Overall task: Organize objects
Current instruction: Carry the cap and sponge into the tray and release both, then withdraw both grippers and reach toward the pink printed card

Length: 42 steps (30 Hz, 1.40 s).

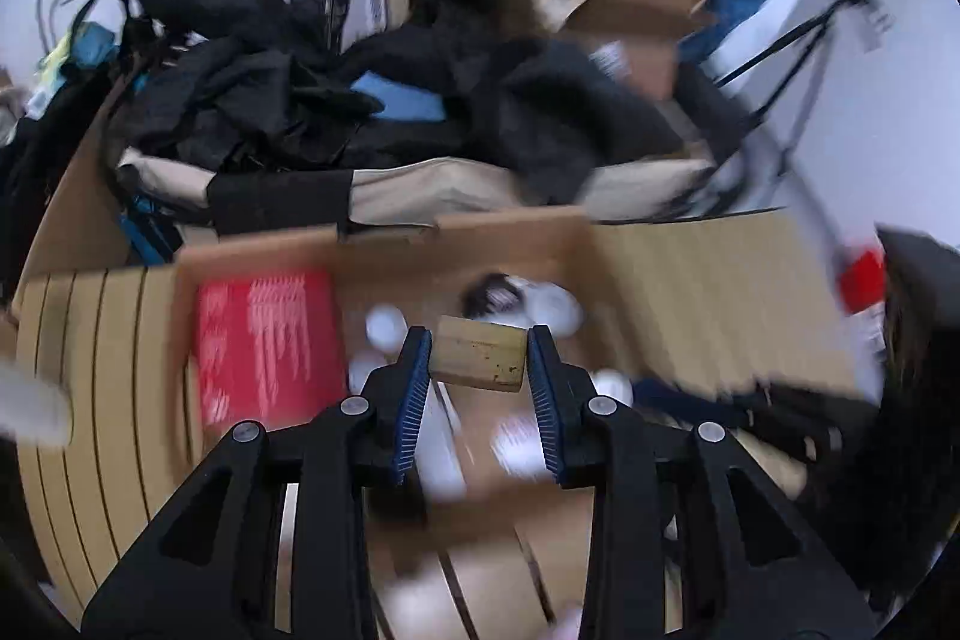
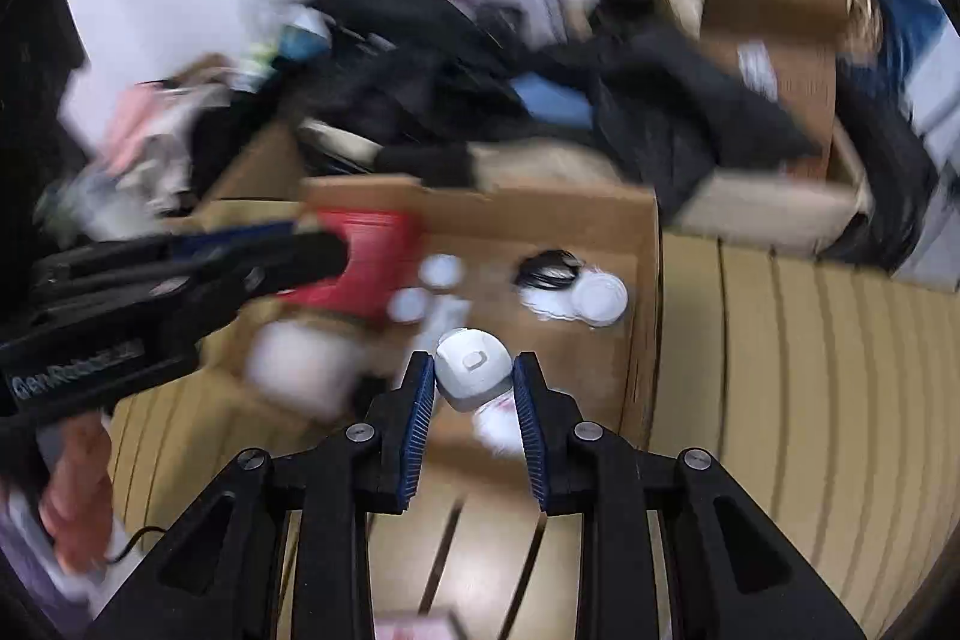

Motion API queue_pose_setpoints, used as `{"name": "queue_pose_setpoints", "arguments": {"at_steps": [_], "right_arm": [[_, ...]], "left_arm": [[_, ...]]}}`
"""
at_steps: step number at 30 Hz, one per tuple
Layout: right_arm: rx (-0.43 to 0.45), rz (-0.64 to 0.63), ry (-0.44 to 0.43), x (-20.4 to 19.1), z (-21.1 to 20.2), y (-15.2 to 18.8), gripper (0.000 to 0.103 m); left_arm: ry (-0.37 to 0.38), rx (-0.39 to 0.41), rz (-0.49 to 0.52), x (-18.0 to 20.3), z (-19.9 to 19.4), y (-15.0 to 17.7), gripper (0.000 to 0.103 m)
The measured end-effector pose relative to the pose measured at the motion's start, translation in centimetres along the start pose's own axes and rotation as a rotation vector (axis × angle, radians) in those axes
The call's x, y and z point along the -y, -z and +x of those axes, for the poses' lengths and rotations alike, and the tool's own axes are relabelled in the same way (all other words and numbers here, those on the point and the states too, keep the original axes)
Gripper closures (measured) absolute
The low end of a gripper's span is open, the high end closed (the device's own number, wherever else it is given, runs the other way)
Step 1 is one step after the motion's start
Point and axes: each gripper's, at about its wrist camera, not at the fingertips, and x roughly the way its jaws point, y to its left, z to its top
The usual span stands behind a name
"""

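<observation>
Left gripper [image 1: 479,353] clamps a smooth tan wooden cylinder [image 1: 480,353]; right gripper [image 2: 473,370] clamps a rounded white plastic device [image 2: 473,367], above an open cardboard box [image 2: 645,244].

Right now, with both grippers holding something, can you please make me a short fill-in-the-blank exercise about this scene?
1. The left gripper is shut on a small ____ block.
2. The right gripper is shut on a rounded ____ object.
3. Below both grippers lies an open cardboard box with a flat ____ package inside, on its left side.

Missing words: wooden; white; red
</observation>
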Motion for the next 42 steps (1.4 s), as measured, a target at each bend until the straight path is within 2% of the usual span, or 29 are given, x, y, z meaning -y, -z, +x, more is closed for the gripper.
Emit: {"name": "queue_pose_setpoints", "arguments": {"at_steps": [3,5,6,7,8,9,10,12,16,17,19,21,23,27,30,34,35,38,40,42], "right_arm": [[-0.078,0.068,0.023,2.1,5.1,-0.7,0.073],[-0.092,0.122,-0.011,3.5,7.1,-0.7,0.070],[-0.088,0.134,-0.015,4.1,7.6,-0.6,0.059],[-0.080,0.139,-0.008,4.4,7.8,-0.7,0.047],[-0.055,0.134,-0.014,4.6,7.5,-1.0,0.038],[-0.034,0.126,-0.029,4.6,7.2,-1.1,0.024],[-0.017,0.123,-0.053,4.5,6.7,-1.2,0.019],[-0.013,0.107,-0.038,4.1,6.0,-1.5,0.018],[-0.027,0.079,0.011,3.0,3.5,-1.5,0.018],[-0.034,0.081,0.025,3.1,2.6,-1.6,0.019],[-0.044,0.086,0.052,3.5,0.4,-1.8,0.019],[-0.047,0.097,0.065,4.7,-2.3,-1.7,0.018],[-0.052,0.124,0.097,5.9,-4.9,-1.2,0.018],[-0.045,0.139,0.112,5.8,-9.6,0.5,0.018],[-0.017,0.132,0.089,4.5,-13.1,2.3,0.018],[0.032,0.069,0.080,2.0,-17.3,5.9,0.018],[0.056,0.037,0.066,1.2,-18.5,7.4,0.018],[0.121,-0.047,-0.001,-0.7,-21.1,13.1,0.018],[0.178,-0.091,-0.044,-1.7,-23.0,18.4,0.018],[0.226,-0.176,-0.103,-2.6,-24.4,23.4,0.018]], "left_arm": [[-0.052,-0.092,-0.004,0.2,6.0,-1.3,0.074],[-0.053,-0.114,0.005,0.1,8.1,-1.5,0.073],[-0.056,-0.107,-0.002,-0.1,8.7,-1.2,0.072],[-0.064,-0.100,-0.019,-0.3,9.1,-0.7,0.066],[-0.052,-0.103,-0.025,-0.6,9.2,-0.4,0.053],[-0.026,-0.105,-0.021,-0.7,9.1,-0.1,0.047],[-0.012,-0.093,-0.005,-0.6,8.7,0.1,0.043],[-0.022,-0.066,0.015,-0.6,7.2,-0.1,0.042],[-0.069,-0.012,0.039,-1.4,1.8,-0.9,0.026],[-0.092,0.007,0.032,-2.1,-0.3,-0.8,0.014],[-0.133,0.027,0.002,-3.8,-3.6,-0.2,0.001],[-0.177,0.046,-0.028,-5.8,-7.1,0.9,0.000],[-0.237,0.026,-0.050,-7.6,-10.1,2.2,0.000],[-0.279,0.008,-0.123,-10.2,-14.6,4.9,0.000],[-0.281,0.030,-0.139,-10.4,-18.3,7.8,0.000],[-0.296,0.085,-0.107,-9.1,-23.0,12.7,0.000],[-0.298,0.109,-0.084,-8.5,-24.0,14.5,0.000],[-0.385,0.118,-0.015,-6.4,-25.4,20.7,0.000],[-0.356,0.164,-0.006,-4.7,-26.4,26.4,0.000],[-0.336,0.205,0.010,-3.2,-26.9,30.7,0.000]]}}
